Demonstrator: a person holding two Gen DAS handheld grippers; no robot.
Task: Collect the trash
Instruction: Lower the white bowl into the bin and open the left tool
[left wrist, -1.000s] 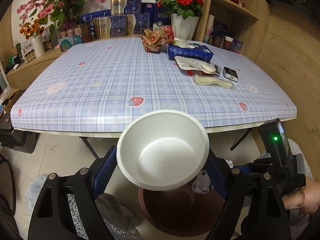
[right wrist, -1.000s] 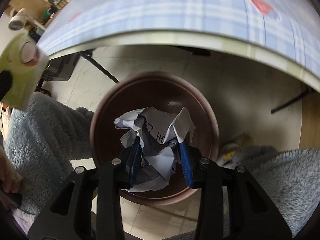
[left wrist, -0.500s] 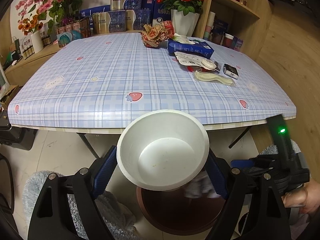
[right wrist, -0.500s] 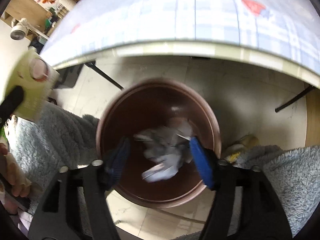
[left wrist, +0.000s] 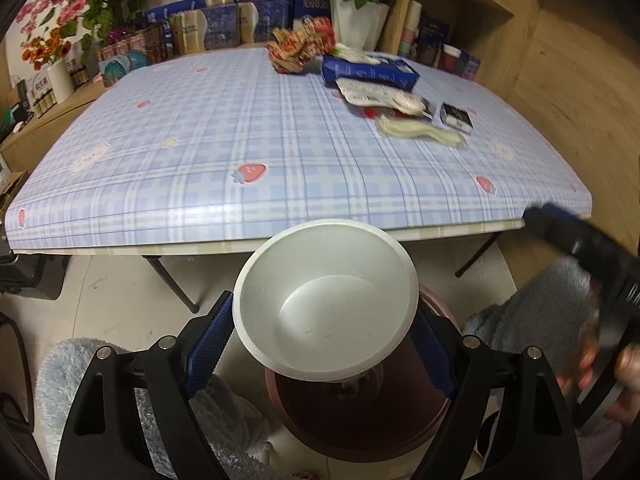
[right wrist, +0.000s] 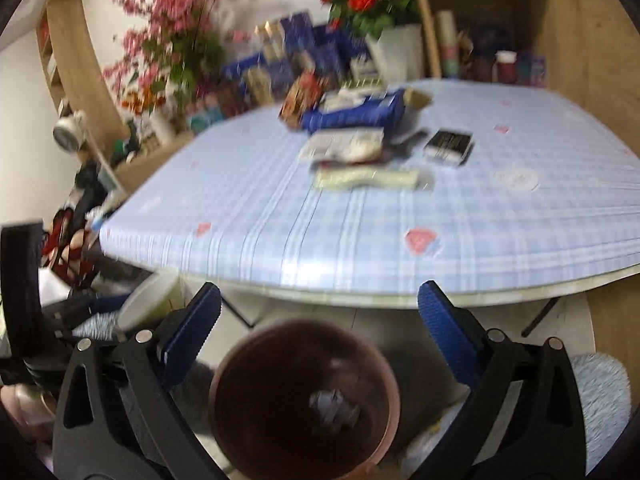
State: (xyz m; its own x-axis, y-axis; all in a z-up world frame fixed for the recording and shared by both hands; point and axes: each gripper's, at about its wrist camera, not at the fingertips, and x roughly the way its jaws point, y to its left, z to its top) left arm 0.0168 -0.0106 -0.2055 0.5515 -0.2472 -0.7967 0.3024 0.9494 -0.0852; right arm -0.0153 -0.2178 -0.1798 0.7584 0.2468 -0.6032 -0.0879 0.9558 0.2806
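Observation:
My left gripper [left wrist: 324, 332] is shut on a white empty bowl [left wrist: 325, 300], held above the brown bin [left wrist: 360, 420] on the floor in front of the table. In the right wrist view my right gripper [right wrist: 318, 314] has its jaws opening wide with nothing between them, raised over the same bin [right wrist: 304, 396]. A crumpled white paper [right wrist: 334, 404] lies at the bin's bottom. More trash lies on the table: a blue packet [left wrist: 370, 72], a crumpled red-brown wrapper [left wrist: 300, 50], flat white wrappers [left wrist: 380, 94], a pale plastic piece [left wrist: 420, 130] and a small black box [left wrist: 456, 117].
The table [left wrist: 240, 152] has a blue plaid cloth with strawberry prints. Flower vases and boxes stand along its far edge, and wooden shelves [left wrist: 460, 20] rise at the back right. Grey fluffy rugs [left wrist: 80, 380] lie on the floor beside the bin. A hand [left wrist: 608, 360] holds the right gripper.
My right gripper opened and dropped the crumpled paper into the bin, then rose and tilted up toward the table. The left gripper kept still with the bowl.

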